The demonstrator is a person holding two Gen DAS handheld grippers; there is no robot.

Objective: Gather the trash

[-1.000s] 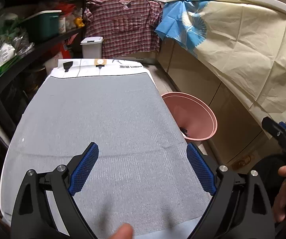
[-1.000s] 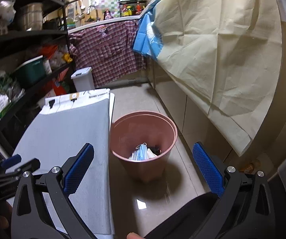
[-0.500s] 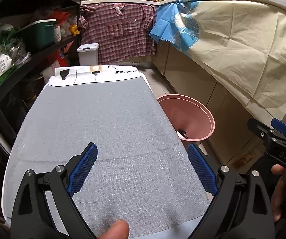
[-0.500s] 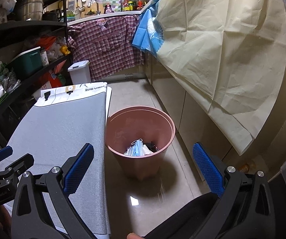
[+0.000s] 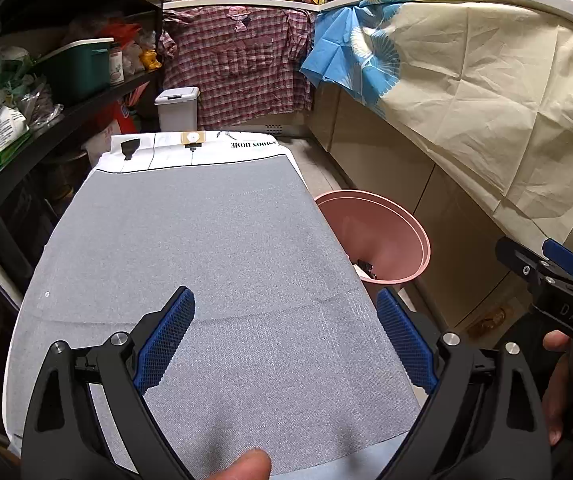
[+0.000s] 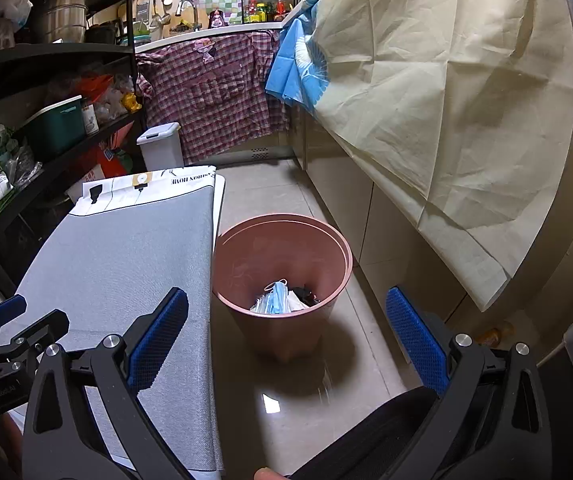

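Note:
A pink bin (image 6: 282, 264) stands on the tiled floor right of a grey-covered table (image 6: 126, 256). Inside it lie blue face masks (image 6: 276, 300), white scraps and something dark. In the left wrist view the bin (image 5: 382, 236) shows past the table's right edge, over the grey cover (image 5: 206, 264). My left gripper (image 5: 284, 332) is open and empty above the near part of the table. My right gripper (image 6: 286, 328) is open and empty, above the floor in front of the bin. The right gripper also shows at the right of the left wrist view (image 5: 558, 276).
Black shelves (image 5: 46, 92) with a green box and bags line the left. A small white lidded bin (image 5: 177, 108) and a hanging plaid shirt (image 5: 242, 60) are at the back. Cabinets draped with a cream cloth (image 6: 446, 100) run along the right. A black chair edge (image 6: 370, 436) sits near.
Both grippers have drawn back and risen slightly, so the table and bin look a little farther off. Jaws stay open and empty. The bin's contents have not moved.

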